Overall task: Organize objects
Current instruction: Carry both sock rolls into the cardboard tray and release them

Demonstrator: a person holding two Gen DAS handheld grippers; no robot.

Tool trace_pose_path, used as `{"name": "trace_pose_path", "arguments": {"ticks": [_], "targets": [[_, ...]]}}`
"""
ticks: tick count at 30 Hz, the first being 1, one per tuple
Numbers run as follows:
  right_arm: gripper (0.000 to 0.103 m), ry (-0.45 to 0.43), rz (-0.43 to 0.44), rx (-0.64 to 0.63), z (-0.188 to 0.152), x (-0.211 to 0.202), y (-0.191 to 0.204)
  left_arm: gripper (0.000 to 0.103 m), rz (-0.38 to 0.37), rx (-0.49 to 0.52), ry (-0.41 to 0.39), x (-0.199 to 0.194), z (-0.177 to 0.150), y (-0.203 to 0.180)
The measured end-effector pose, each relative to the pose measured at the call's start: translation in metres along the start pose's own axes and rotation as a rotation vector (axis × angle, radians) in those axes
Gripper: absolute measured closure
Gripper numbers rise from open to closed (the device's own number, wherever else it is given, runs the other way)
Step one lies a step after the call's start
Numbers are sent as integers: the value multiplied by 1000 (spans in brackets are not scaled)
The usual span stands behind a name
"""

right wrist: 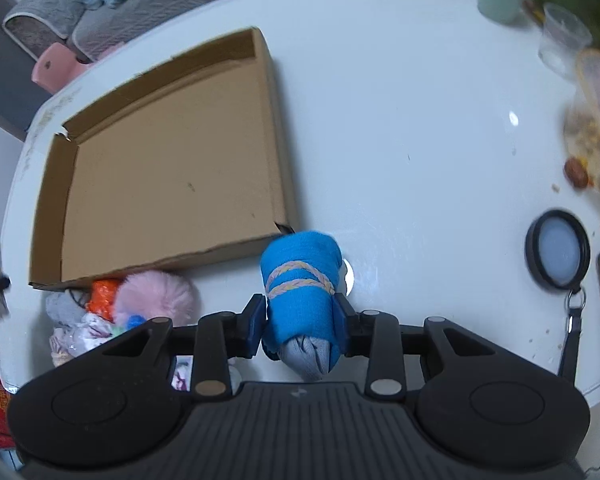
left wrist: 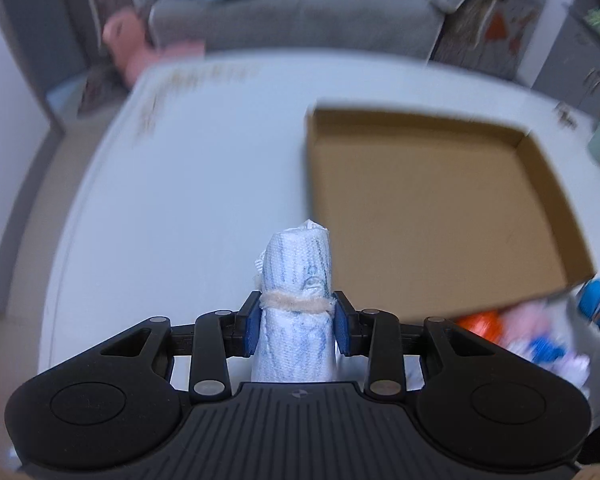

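cardboard box (right wrist: 160, 168) empty; nothing sorted yet. left gripper (left wrist: 296, 320) clamps a white roll (left wrist: 296, 276), right gripper (right wrist: 300, 320) a blue roll (right wrist: 300, 276) (pile (right wrist: 112, 312) remains on bench (right wrist: 400, 140)).

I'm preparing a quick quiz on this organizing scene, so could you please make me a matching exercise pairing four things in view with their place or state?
Things:
1. white patterned roll
2. blue roll
3. cardboard box
4. pink fluffy ball

Place or state:
A. lies on the table by the box's near edge
B. clamped in the right gripper
C. open and empty
D. clamped in the left gripper

Pairs: 1-D, 2-B, 3-C, 4-A
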State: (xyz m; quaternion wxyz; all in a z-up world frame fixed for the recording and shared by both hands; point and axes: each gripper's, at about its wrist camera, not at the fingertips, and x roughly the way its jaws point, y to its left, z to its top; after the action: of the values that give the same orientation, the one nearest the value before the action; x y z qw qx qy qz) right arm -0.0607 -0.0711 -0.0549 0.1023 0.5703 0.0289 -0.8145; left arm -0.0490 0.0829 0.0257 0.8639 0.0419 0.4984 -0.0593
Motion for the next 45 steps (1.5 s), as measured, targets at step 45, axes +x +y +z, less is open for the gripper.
{"name": "trace_pose_path", "arguments": {"ticks": [45], "targets": [[72, -259, 347, -446, 72, 14, 173, 61, -156, 220, -116, 138, 112, -65]]}}
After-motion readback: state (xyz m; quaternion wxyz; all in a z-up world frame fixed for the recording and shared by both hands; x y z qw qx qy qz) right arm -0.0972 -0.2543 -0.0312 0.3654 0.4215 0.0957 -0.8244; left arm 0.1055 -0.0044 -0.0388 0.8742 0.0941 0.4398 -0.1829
